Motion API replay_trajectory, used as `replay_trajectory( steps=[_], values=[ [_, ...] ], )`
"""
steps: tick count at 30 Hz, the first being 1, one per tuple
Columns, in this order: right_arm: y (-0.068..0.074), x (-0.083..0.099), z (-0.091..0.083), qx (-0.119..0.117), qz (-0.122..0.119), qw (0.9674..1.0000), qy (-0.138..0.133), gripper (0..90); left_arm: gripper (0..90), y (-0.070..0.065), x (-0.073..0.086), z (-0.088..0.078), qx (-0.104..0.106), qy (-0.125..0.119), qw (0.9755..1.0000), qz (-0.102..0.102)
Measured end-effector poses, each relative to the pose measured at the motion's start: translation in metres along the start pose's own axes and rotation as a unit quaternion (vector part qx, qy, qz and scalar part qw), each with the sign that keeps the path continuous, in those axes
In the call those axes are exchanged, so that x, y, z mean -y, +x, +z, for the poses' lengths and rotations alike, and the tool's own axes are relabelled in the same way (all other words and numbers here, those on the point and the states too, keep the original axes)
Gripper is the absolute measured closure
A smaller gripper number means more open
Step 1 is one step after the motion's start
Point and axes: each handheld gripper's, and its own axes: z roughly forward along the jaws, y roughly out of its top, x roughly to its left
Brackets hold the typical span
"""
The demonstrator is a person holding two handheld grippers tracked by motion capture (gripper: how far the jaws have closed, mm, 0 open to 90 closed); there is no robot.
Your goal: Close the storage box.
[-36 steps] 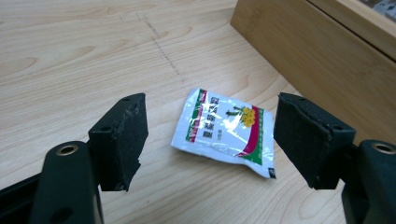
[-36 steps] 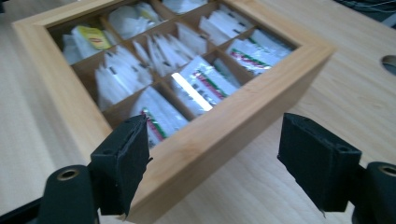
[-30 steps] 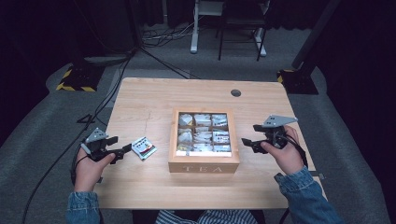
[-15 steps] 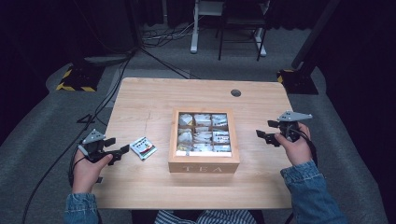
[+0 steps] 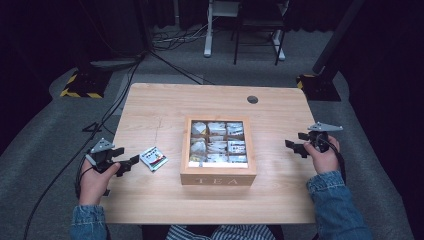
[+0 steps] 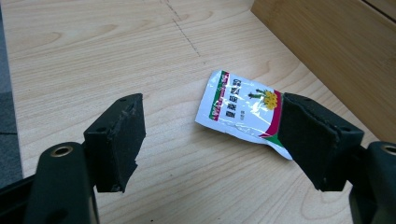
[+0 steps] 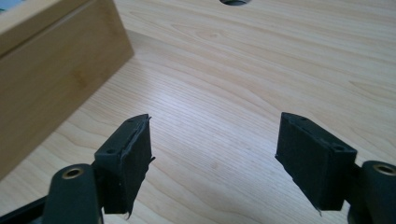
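Right gripper point(image 5: 305, 144) has drawn outward from the wooden compartmented tea box point(image 5: 218, 173) toward the table's right edge; jaws apart, nothing held. Left gripper point(image 5: 126, 159) unmoved, jaws apart, nothing held. White foil sachet with red-green stripe and yellow flower print point(image 6: 243, 108) lies flat on the light wooden table point(image 5: 165, 105), just ahead of the left jaws, beside the box. Sachet's far corner hidden by one jaw; box contents indistinct.

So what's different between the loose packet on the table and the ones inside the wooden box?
The loose tea packet lies flat on the bare table, left of the tea box; the boxed packets sit sorted in compartments behind the box's glass lid. The loose packet is close in front of the open left gripper; the boxed packets have no gripper near them. Both look like small printed sachets.
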Motion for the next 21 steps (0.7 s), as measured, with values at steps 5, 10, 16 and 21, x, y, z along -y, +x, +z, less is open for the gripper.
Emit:
replay_trajectory(
  steps=[5, 10, 16, 21],
  values=[
    [-0.009, 0.01, 0.004, 0.014, 0.004, 0.9999, 0.008, 26.9, 24.2, 0.0, 0.0, 0.004, 0.0, 0.007, 1.0, 0.001],
    [-0.014, 0.017, 0.007, 0.022, 0.003, 0.9997, 0.014, 26.1, 24.0, 0.001, 0.0, 0.008, 0.0, 0.009, 1.0, -0.002],
    [-0.017, 0.024, 0.012, 0.028, 0.0, 0.9995, 0.014, 25.2, 23.7, 0.002, 0.0, 0.012, 0.0, 0.015, 0.9999, 0.001],
    [-0.017, 0.031, 0.017, 0.03, -0.003, 0.9994, 0.015, 23.9, 22.2, 0.002, 0.0, 0.016, 0.001, 0.016, 0.9999, -0.004]
  ],
)
